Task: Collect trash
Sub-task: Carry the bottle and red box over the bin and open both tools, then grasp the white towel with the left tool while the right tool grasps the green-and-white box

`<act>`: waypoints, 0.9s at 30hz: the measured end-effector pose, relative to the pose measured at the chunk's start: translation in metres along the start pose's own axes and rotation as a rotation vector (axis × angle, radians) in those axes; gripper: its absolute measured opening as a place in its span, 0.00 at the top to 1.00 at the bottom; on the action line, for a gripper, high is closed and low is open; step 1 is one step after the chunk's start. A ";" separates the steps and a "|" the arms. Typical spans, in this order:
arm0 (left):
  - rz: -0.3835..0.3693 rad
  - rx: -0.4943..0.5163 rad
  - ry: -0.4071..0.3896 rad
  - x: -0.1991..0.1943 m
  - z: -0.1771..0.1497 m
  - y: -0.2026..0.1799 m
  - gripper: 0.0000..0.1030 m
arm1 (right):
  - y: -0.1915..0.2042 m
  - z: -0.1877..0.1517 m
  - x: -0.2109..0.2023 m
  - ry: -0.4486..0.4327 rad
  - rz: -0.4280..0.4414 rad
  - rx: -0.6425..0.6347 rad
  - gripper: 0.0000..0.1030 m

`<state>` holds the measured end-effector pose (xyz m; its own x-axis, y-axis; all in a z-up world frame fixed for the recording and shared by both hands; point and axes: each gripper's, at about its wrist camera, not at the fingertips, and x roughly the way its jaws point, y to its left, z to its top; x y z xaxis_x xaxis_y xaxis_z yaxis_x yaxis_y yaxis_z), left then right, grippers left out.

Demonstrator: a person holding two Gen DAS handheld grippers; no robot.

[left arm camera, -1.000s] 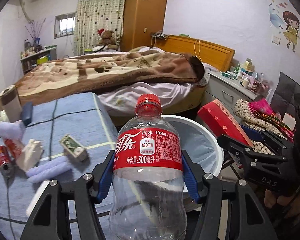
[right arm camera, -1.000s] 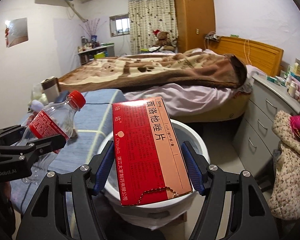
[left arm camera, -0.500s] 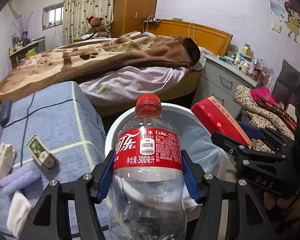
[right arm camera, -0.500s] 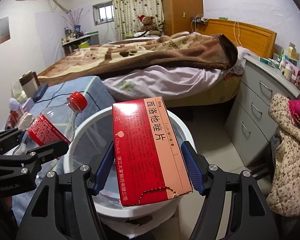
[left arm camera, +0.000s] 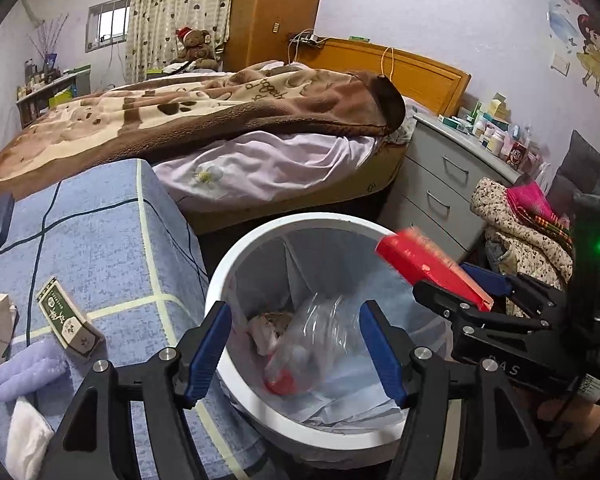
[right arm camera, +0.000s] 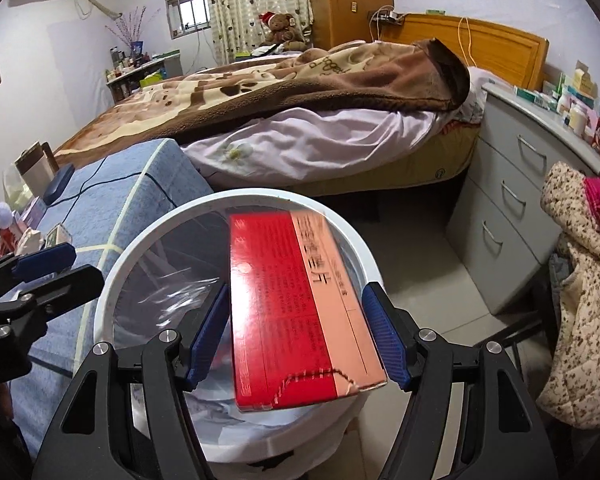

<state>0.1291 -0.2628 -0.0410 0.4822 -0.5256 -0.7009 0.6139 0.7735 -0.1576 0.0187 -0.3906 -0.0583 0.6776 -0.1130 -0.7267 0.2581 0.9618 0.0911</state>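
Plastic Coke bottle [left arm camera: 300,354], blurred, lies in the white bin [left arm camera: 236,272]; left gripper [left arm camera: 296,354] jaws released above it. Right gripper [right arm camera: 296,340] jaws spread, red medicine box [right arm camera: 296,312] tipping binward at 12 o'clock, apparently unclamped.

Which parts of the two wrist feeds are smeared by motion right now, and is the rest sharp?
Left wrist view: the plastic bottle in the bin is smeared and the red box is soft-edged; bed and dresser stay sharp. Right wrist view: the box's print is streaked and unreadable; fisheye bends the room's edges.
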 end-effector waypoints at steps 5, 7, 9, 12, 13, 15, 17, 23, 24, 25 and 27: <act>0.004 -0.013 -0.015 -0.009 -0.001 0.006 0.36 | 0.000 0.000 0.000 0.001 -0.007 0.009 0.29; 0.006 -0.019 -0.019 -0.012 -0.002 0.009 0.36 | 0.001 0.000 -0.001 -0.002 -0.004 0.013 0.29; 0.013 -0.021 -0.025 -0.017 -0.003 0.012 0.36 | 0.002 0.001 -0.003 -0.013 -0.008 0.016 0.29; 0.017 -0.025 -0.036 -0.025 -0.004 0.016 0.36 | 0.005 0.003 -0.007 -0.023 0.003 0.016 0.29; 0.018 -0.025 -0.038 -0.027 -0.005 0.016 0.36 | 0.007 0.004 -0.008 -0.027 0.005 0.015 0.29; 0.021 -0.031 -0.047 -0.034 -0.006 0.019 0.36 | 0.011 0.005 -0.013 -0.040 0.009 0.006 0.29; 0.027 -0.036 -0.061 -0.042 -0.007 0.023 0.36 | 0.016 0.006 -0.017 -0.054 0.014 -0.003 0.29; 0.055 -0.049 -0.095 -0.066 -0.011 0.035 0.36 | 0.032 0.010 -0.027 -0.089 0.039 -0.017 0.29; 0.059 -0.051 -0.099 -0.069 -0.012 0.037 0.36 | 0.035 0.011 -0.029 -0.094 0.043 -0.021 0.29; 0.063 -0.055 -0.106 -0.074 -0.013 0.040 0.36 | 0.039 0.011 -0.030 -0.099 0.047 -0.025 0.29; 0.072 -0.060 -0.114 -0.081 -0.015 0.045 0.36 | 0.045 0.011 -0.032 -0.107 0.049 -0.031 0.29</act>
<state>0.1079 -0.1798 -0.0019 0.5936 -0.5021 -0.6290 0.5381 0.8287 -0.1537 0.0160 -0.3464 -0.0230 0.7589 -0.0899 -0.6450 0.2022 0.9740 0.1022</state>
